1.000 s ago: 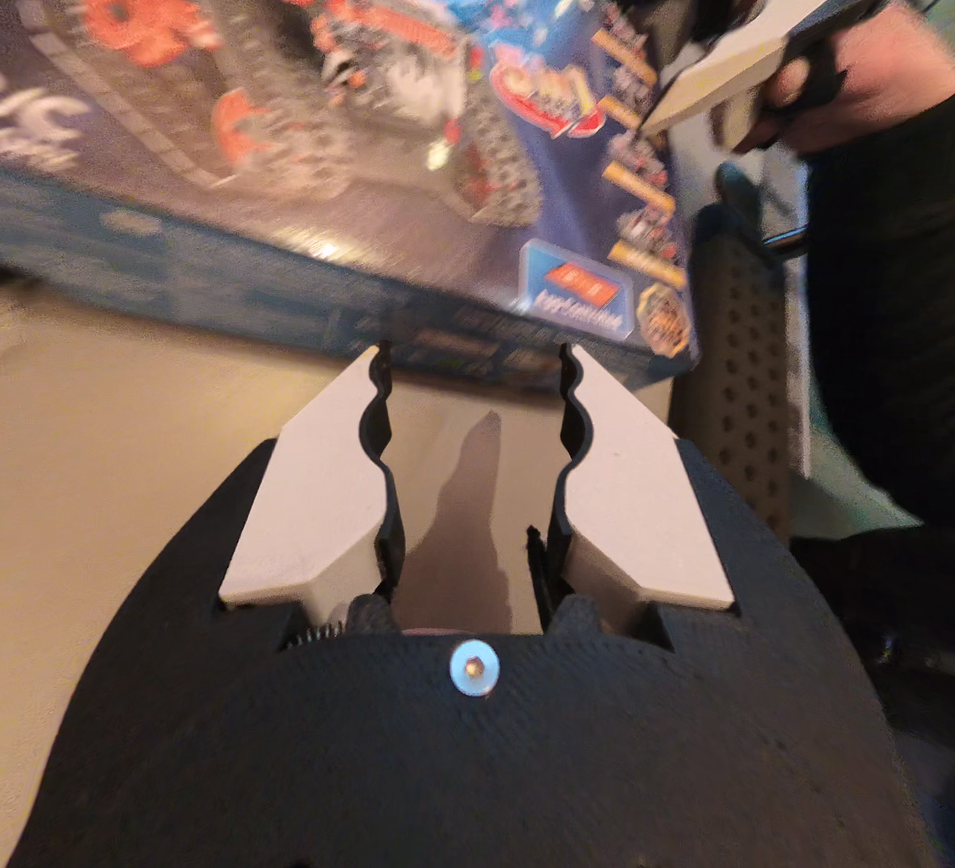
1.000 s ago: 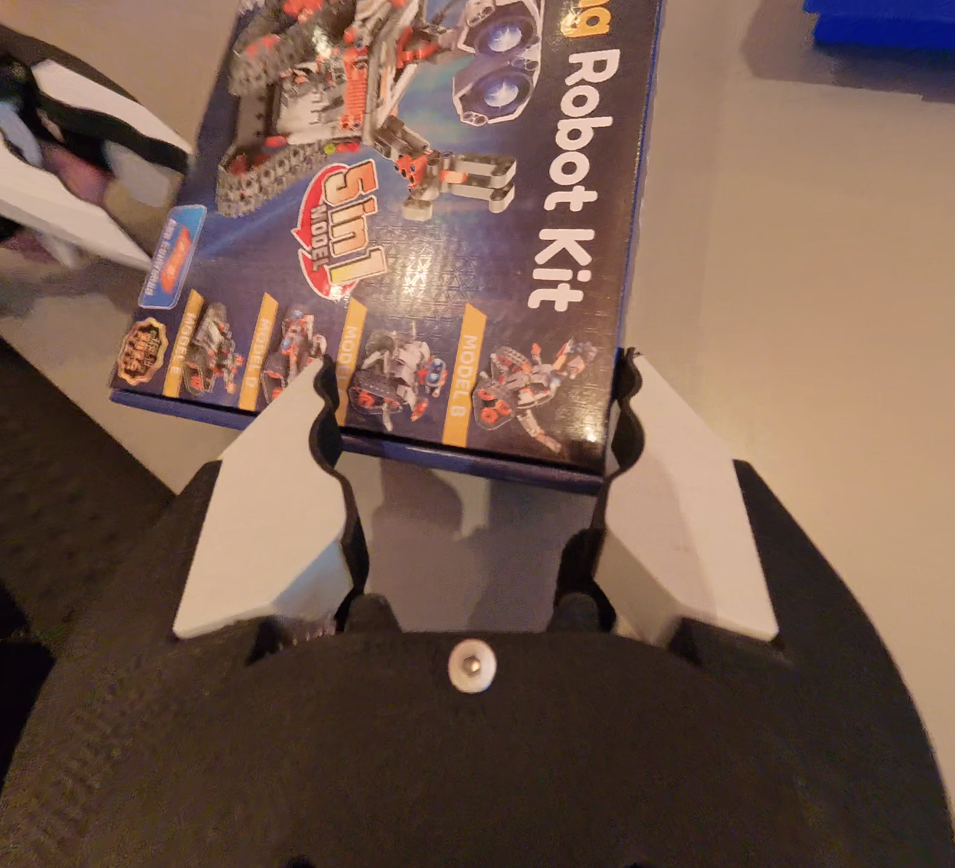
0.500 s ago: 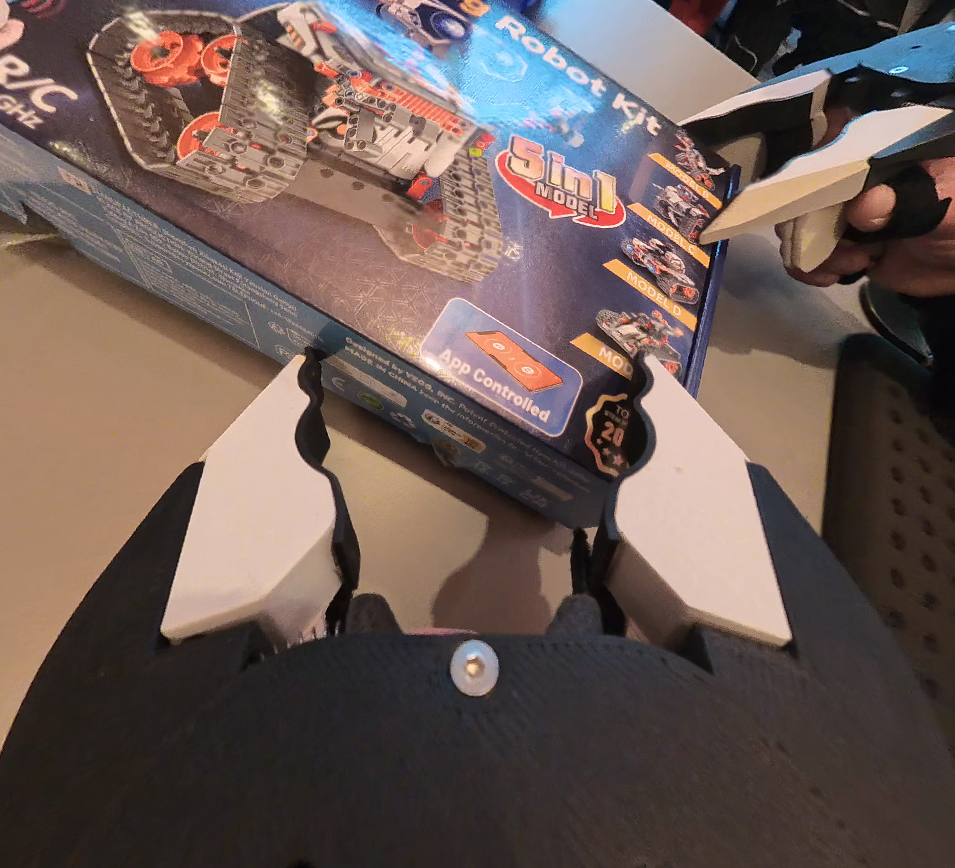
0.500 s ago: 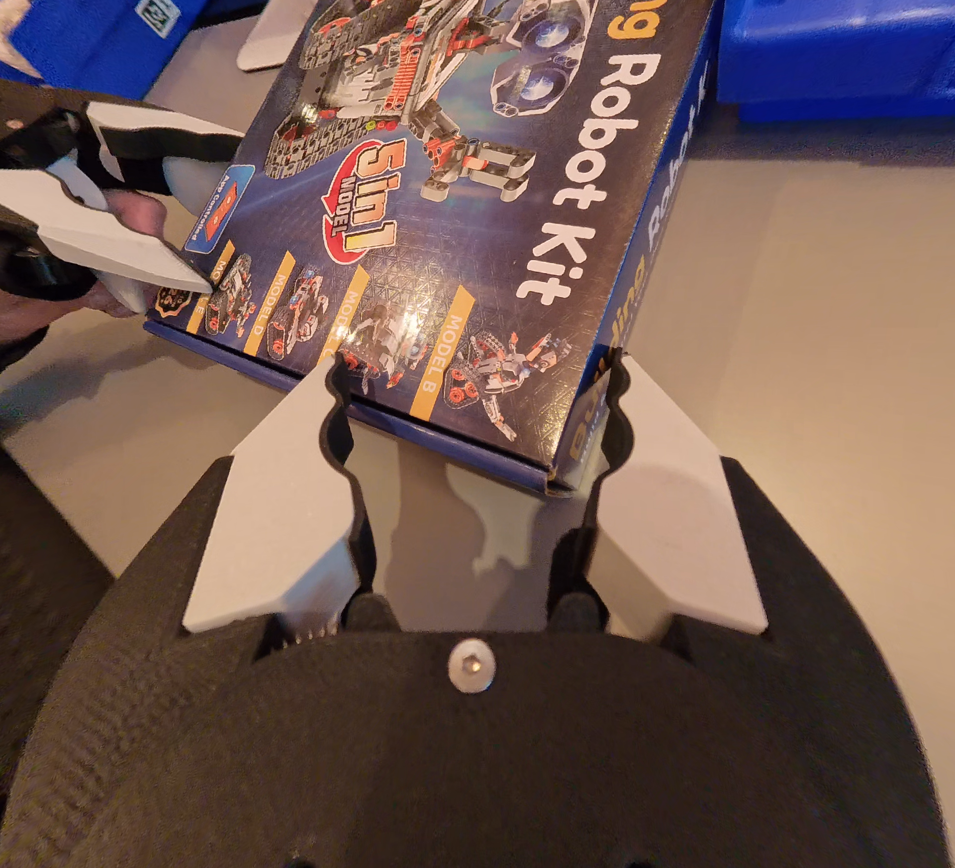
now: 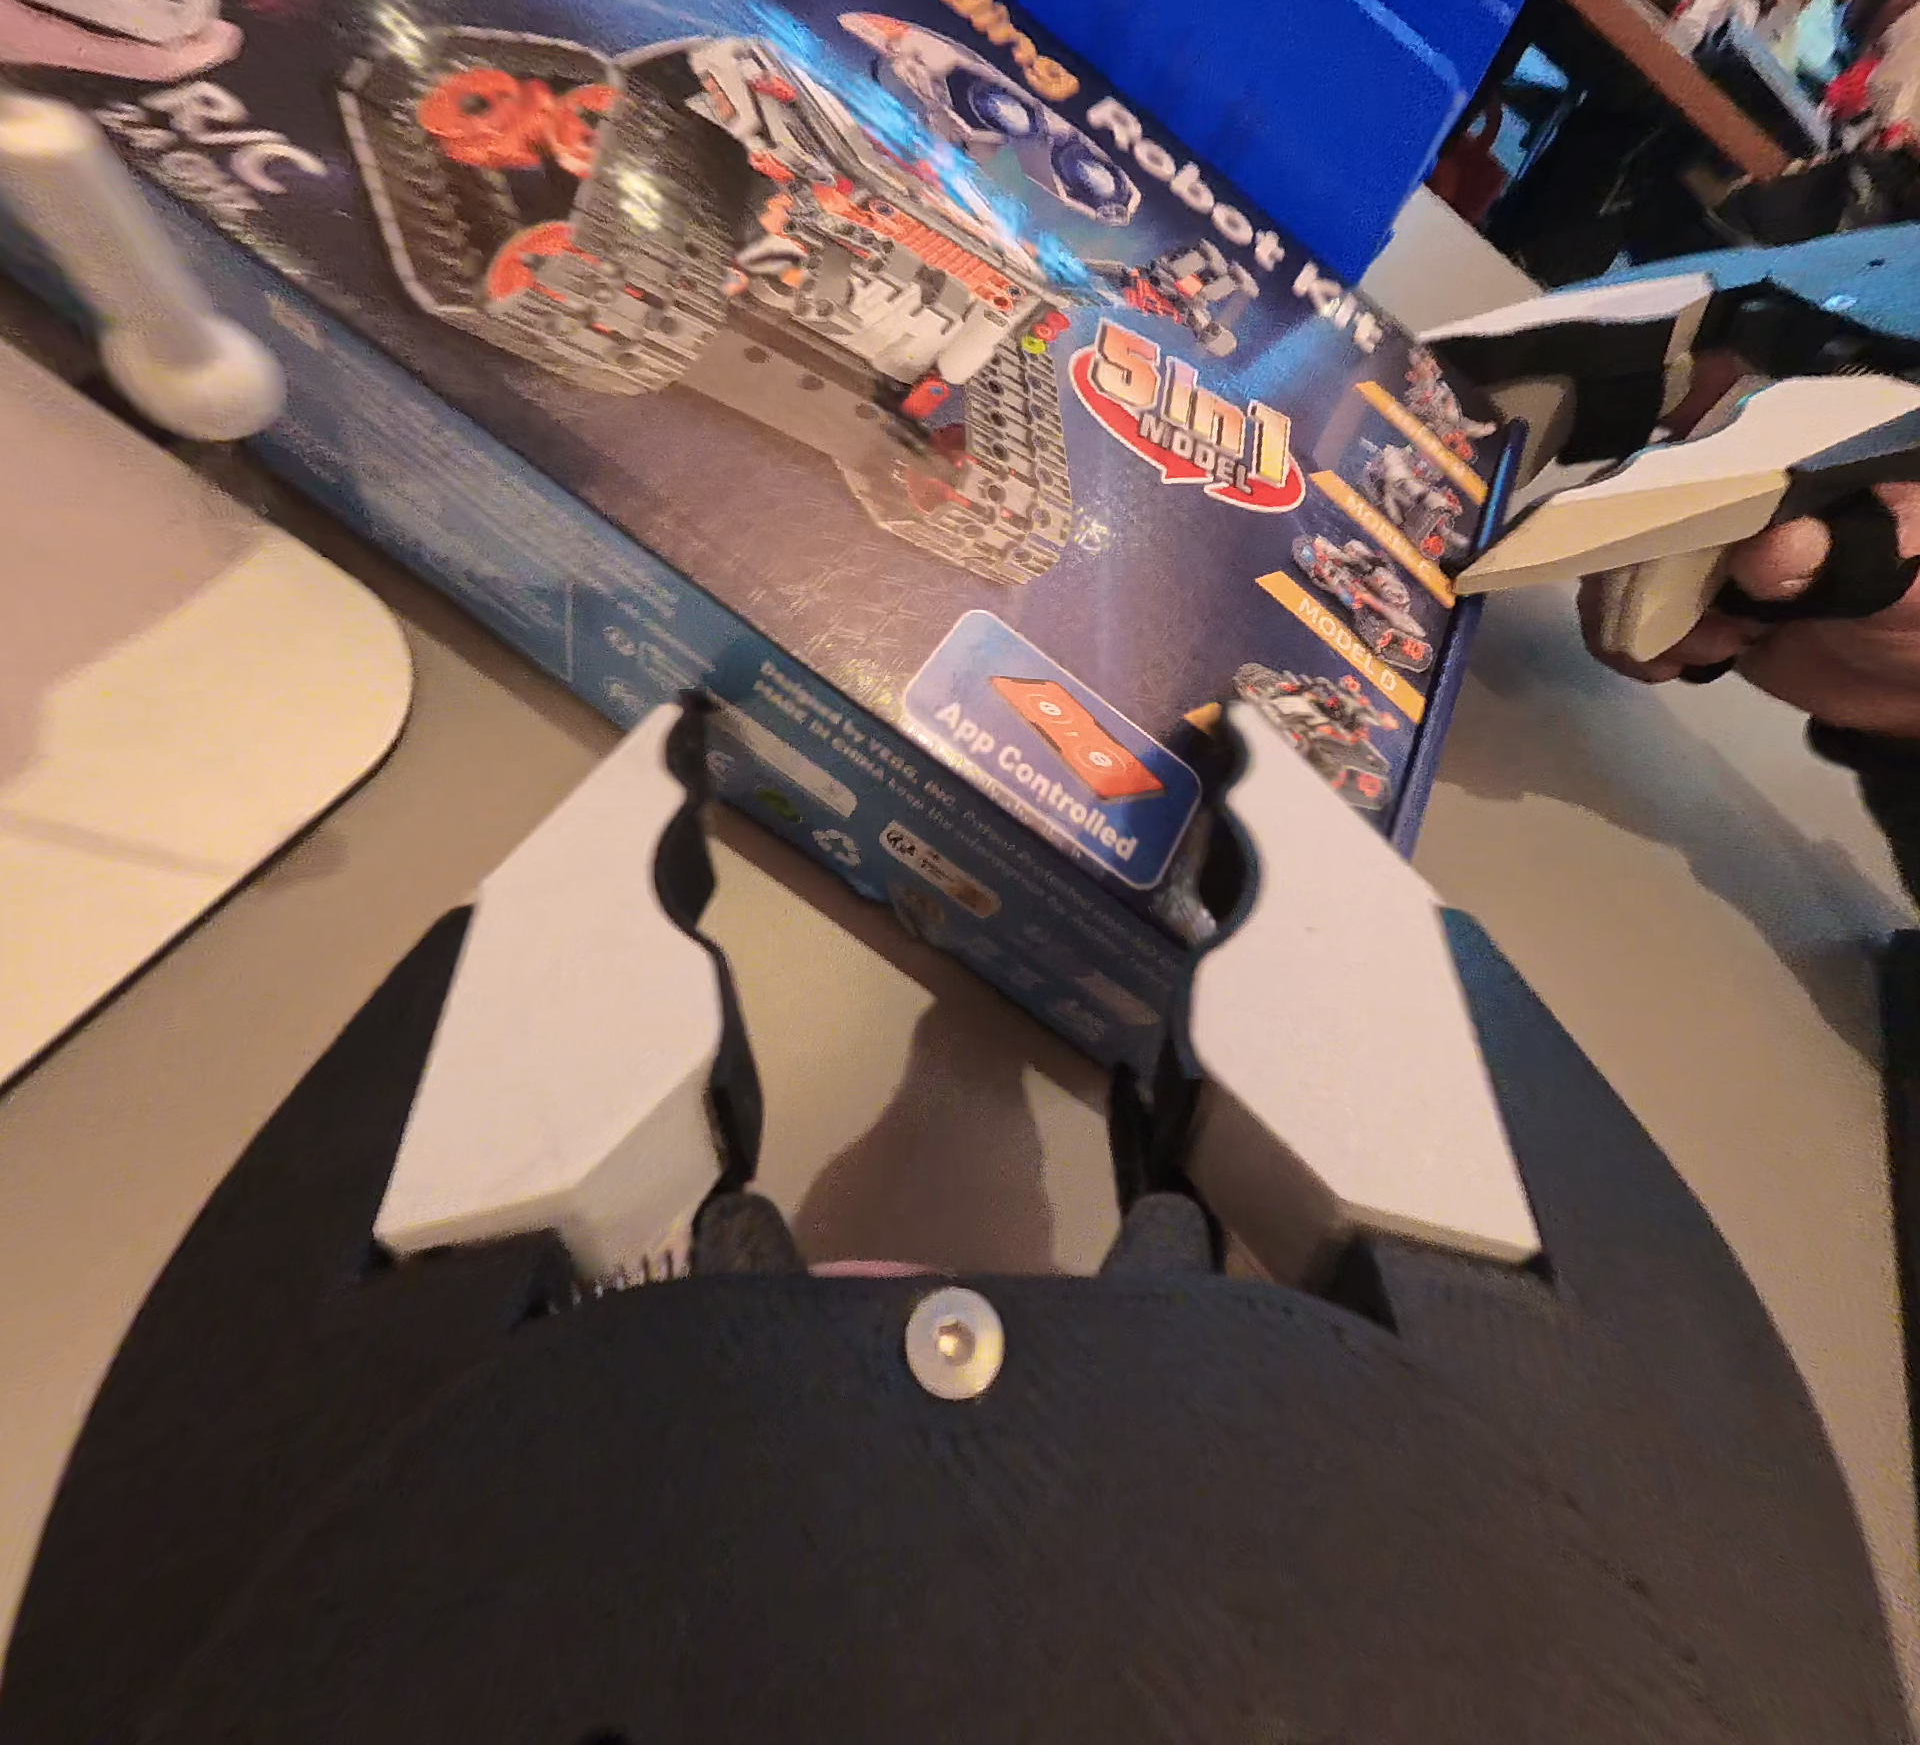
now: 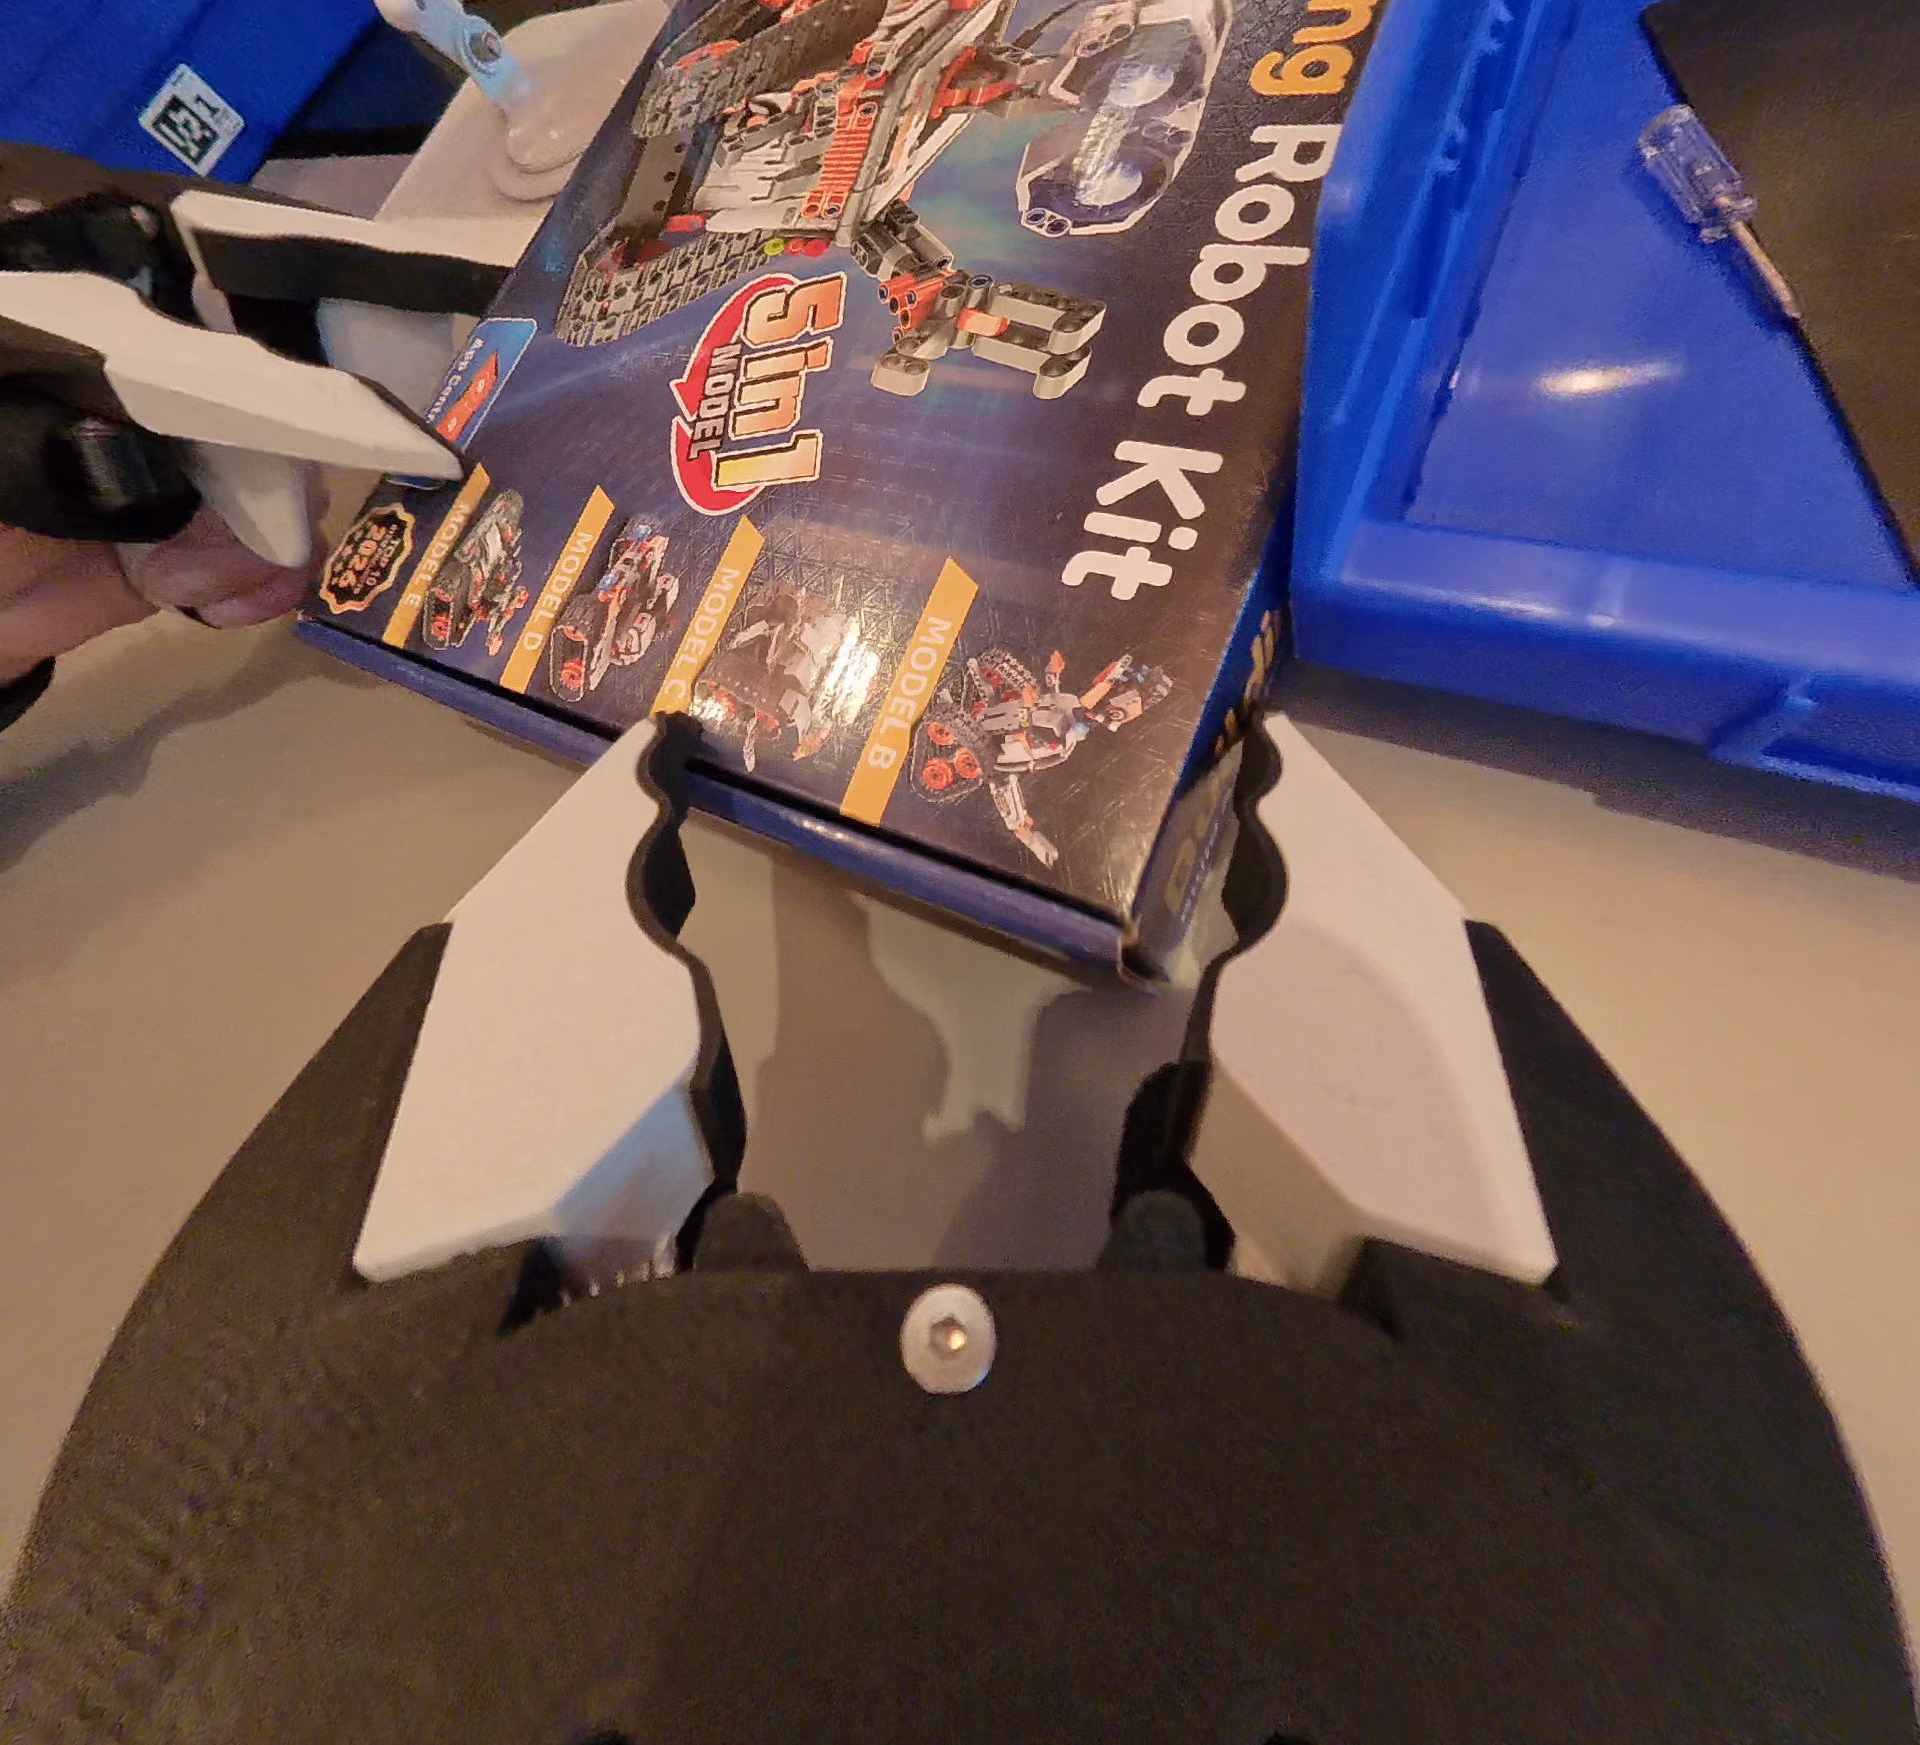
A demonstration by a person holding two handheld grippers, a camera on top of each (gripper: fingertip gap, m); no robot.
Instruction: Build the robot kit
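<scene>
Left gripper (image 5: pixel 956 760) fingers spread, box corner now between tips; a second ago short of it. Right gripper (image 6: pixel 961 765) spread, straddling another corner of toy kit box (image 6: pixel 935 324). Beyond right fingers: blue bin (image 6: pixel 1558 490)

- Ahead of your left gripper (image 5: pixel 956 739) lies the toy box (image 5: pixel 831 407).
- Its corner sits between your right gripper (image 6: pixel 956 760) fingers.
- Right of that: a bin (image 6: pixel 1558 615).
</scene>
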